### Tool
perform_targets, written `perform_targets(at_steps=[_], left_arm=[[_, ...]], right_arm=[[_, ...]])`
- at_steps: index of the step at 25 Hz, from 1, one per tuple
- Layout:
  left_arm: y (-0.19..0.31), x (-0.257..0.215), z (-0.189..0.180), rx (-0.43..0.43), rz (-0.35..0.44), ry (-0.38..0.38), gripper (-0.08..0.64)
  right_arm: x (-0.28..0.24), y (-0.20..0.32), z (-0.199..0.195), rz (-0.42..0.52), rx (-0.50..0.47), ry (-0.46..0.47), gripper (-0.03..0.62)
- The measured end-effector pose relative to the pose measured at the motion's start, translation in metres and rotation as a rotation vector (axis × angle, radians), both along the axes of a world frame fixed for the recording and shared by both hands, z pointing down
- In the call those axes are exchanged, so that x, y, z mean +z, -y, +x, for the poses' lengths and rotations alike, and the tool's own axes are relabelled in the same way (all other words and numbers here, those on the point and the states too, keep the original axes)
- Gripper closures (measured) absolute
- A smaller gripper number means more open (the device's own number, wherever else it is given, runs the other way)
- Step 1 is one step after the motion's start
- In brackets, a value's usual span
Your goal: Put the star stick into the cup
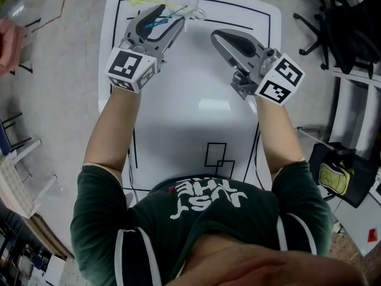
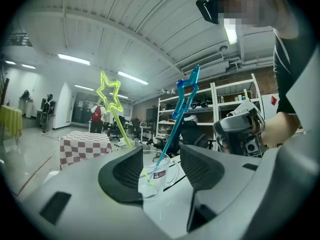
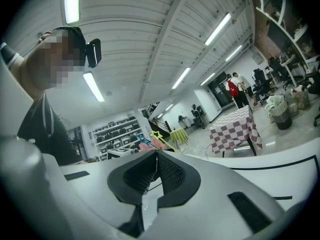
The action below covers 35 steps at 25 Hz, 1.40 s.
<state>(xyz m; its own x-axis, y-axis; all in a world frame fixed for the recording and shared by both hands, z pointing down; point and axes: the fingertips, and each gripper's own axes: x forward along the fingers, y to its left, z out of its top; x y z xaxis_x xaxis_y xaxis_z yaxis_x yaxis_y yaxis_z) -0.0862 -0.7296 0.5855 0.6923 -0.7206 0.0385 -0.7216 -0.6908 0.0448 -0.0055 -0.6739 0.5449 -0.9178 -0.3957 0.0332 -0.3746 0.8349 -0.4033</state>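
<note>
Item 1, the cup [image 2: 152, 176]: clear, smooth-walled, with a side handle and a small red label. It stands upright near the far edge of the glossy white table [image 1: 196, 100], which is marked with thin black lines.

Item 2, the blue star stick [image 2: 182, 101]: a thin translucent plastic rod topped with an open star outline. Its lower end sits inside the cup and the rod leans towards the left gripper. A yellow star stick [image 2: 110, 91] of the same shape also has its lower end in the cup and leans the other way.

Item 3, the left gripper [image 2: 161, 169]: grey moulded shell with black ribbed pads [image 2: 127, 171]. The jaws stand wide apart and grip nothing. The cup and the blue rod show in the gap just beyond them, with clear space on both sides of the rod. In the head view the bare left forearm is stretched forward, aiming the gripper at the cup in the table's far left corner.

Item 4, the right gripper [image 3: 156, 171]: same build. Its ribbed pads are pressed together with nothing between them. It is held over the middle of the table, clear of the cup, tips pointing away from the person and slightly left. The marker cube sits at the wrist end.
</note>
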Motion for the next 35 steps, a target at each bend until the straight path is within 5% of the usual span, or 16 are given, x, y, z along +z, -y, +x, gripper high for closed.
perform_targets(at_steps=[7,22,31,35], left_arm=[[-0.011,0.007,-0.019,-0.065,-0.056,0.014,0.321],[-0.109,-0.044,-0.099,-0.135,-0.093,-0.113,0.326],[-0.176,-0.105,-0.144,-0.087,-0.049,-0.202,0.515],[-0.210,-0.128,-0.161,-0.034,-0.054,-0.225,0.534]], right_arm=[[-0.007,-0.007,0.000,-0.011,0.017,-0.013,0.557],[-0.059,-0.046,-0.002,-0.032,0.095,-0.032,0.557],[-0.094,-0.090,-0.020,-0.038,0.157,-0.060,0.557],[-0.109,-0.116,-0.026,-0.029,0.193,-0.085,0.558]])
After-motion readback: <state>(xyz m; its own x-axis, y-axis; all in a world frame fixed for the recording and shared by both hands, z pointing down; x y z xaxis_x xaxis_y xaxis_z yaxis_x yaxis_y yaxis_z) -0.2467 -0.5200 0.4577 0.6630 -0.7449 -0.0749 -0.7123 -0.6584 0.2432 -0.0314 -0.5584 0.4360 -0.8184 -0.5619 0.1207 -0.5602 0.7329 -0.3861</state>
